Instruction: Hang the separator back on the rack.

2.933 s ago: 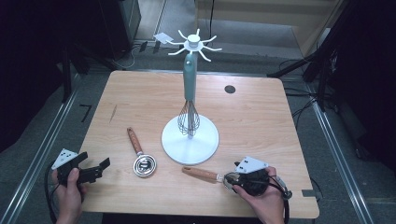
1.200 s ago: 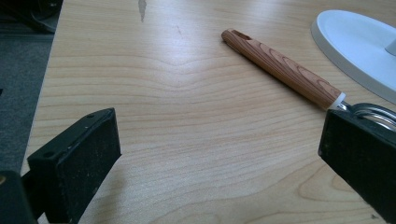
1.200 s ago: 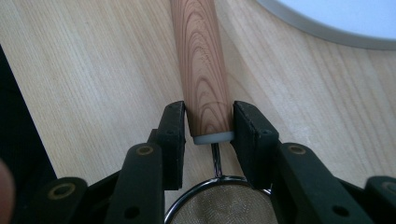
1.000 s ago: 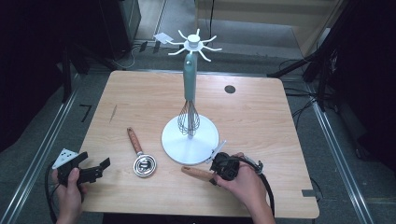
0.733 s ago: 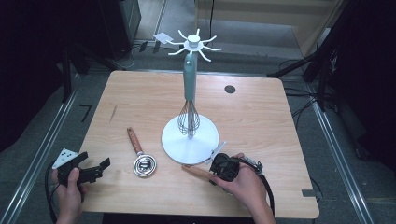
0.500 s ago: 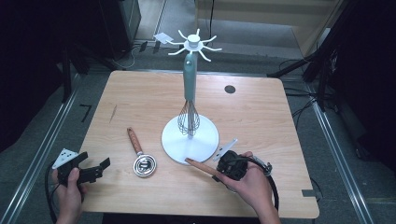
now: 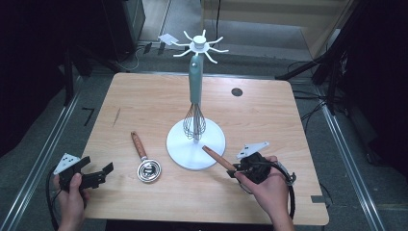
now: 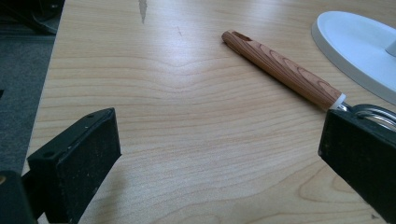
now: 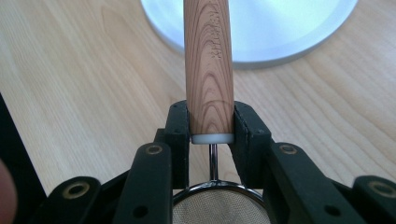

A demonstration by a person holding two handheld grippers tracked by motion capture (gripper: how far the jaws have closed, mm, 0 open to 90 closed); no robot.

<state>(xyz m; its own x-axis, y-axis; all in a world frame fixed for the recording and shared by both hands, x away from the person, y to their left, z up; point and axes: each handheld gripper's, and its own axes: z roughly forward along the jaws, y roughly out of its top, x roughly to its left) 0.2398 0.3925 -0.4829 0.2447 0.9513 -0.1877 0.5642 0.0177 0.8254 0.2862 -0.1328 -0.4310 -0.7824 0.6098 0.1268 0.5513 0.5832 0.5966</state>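
We hold the strainer (image 9: 209,70) in the right gripper (image 7: 239,169), with both jaws clamped on the wooden handle just above its white collar. In the right gripper view a thin wire neck runs from the collar back to the mesh bowl (image 9: 217,207), which sits close to the gripper body.

The strainer is at the near right of the table (image 7: 269,115), lifted at an angle. Its long axis runs from the gripper up and away toward the stand (image 7: 195,143), and the free handle end points over the edge of the white base.

We judge the tool light and rigid. The wood gives the pads dependable friction. The neck and mesh look easy to bend, so we grip the handle only.

The left gripper (image 7: 94,174) rests at the near left corner, its jaws apart with nothing between them. A second utensil (image 7: 144,156) lies flat beside the base.
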